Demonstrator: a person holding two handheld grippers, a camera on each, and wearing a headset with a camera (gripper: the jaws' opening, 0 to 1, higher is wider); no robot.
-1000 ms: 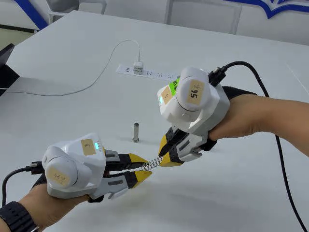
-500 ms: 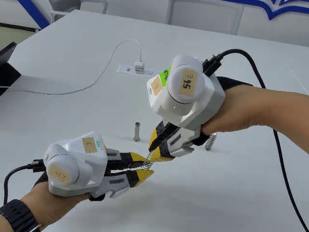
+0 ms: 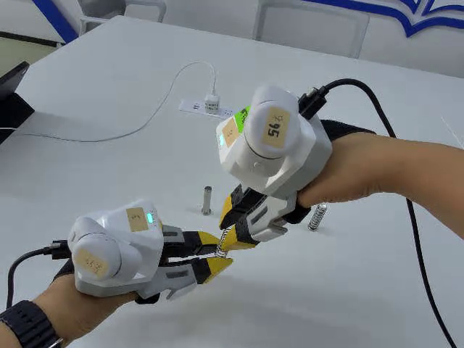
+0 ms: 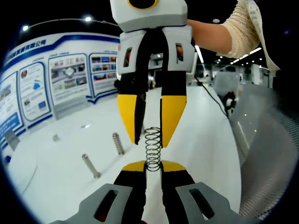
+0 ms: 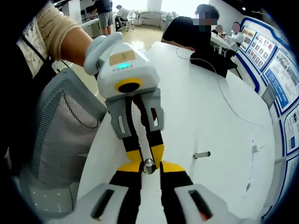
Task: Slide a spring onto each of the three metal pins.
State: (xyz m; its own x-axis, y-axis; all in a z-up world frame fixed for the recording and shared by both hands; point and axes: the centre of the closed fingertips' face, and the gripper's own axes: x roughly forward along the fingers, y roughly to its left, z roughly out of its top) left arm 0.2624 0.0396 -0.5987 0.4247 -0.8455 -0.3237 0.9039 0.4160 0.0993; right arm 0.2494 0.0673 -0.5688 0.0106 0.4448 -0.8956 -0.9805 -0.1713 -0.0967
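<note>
Passing the spring (image 4: pixel 152 147) from one claw to the other looks like the step in hand. The left claw (image 4: pixel 147 166) is clamped on its near end. The right claw (image 4: pixel 152 135) meets it from the opposite side, with its 2 yellow jaws pressed against the far end. Both claws appear to grip the spring in the air above the counter (image 3: pixel 348 290).

I judge the double hold is meant to free 1 end, so the spring can go over the bare pin (image 3: pixel 207 200), which stands upright just beyond the claws. A 2nd pin (image 3: pixel 317 216), near the right hand, already carries its own spring, so at least 1 of the 3 seems done.

The left gripper view shows the spring side-on: it runs straight between the claws, and little of each end is pinched. The right gripper view looks down its bore, where it appears as a small ring between the tips. That helps with alignment but hides its length. The head view adds the layout, with the 2 pins well apart and a power strip (image 3: pixel 210 109) farther back.
</note>
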